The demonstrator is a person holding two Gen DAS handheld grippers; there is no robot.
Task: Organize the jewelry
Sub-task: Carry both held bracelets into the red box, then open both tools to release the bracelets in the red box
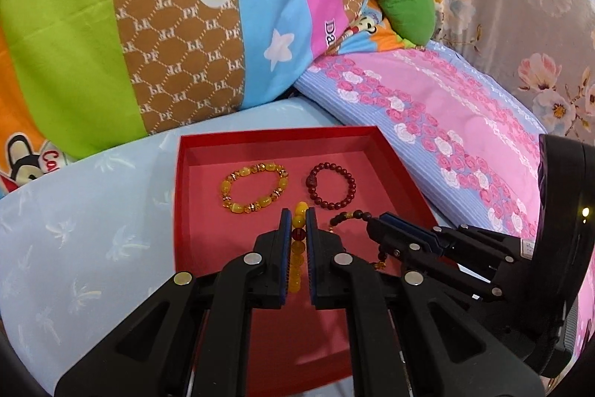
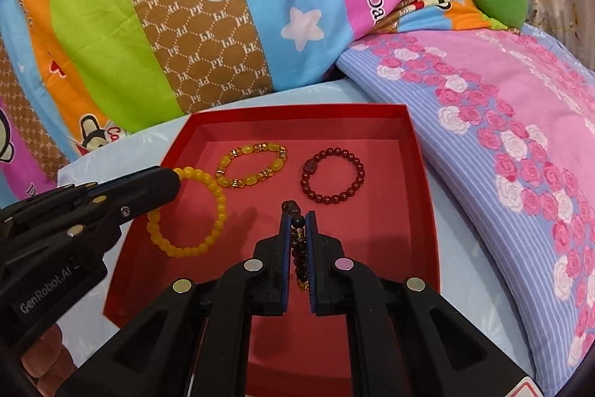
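Bedding: I see cartoon quilt [image 1: 148,25] and floral pillow [image 2: 502,121] behind.
Red tray [image 1: 186,144]: holds amber bracelet [image 1: 254,186] and dark red bracelet [image 2: 333,177].
My left gripper [image 1: 298,214]: clamped on yellow bead bracelet [image 2: 186,211] over tray.
My right gripper [image 2: 298,216]: clamped on dark bead bracelet [image 2: 297,248] over tray.

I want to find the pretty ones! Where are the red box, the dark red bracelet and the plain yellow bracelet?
red box [image 2: 297,112], right wrist view, far rim.
dark red bracelet [image 2: 359,170], right wrist view, right-side beads.
plain yellow bracelet [image 2: 186,251], right wrist view, bottom beads.
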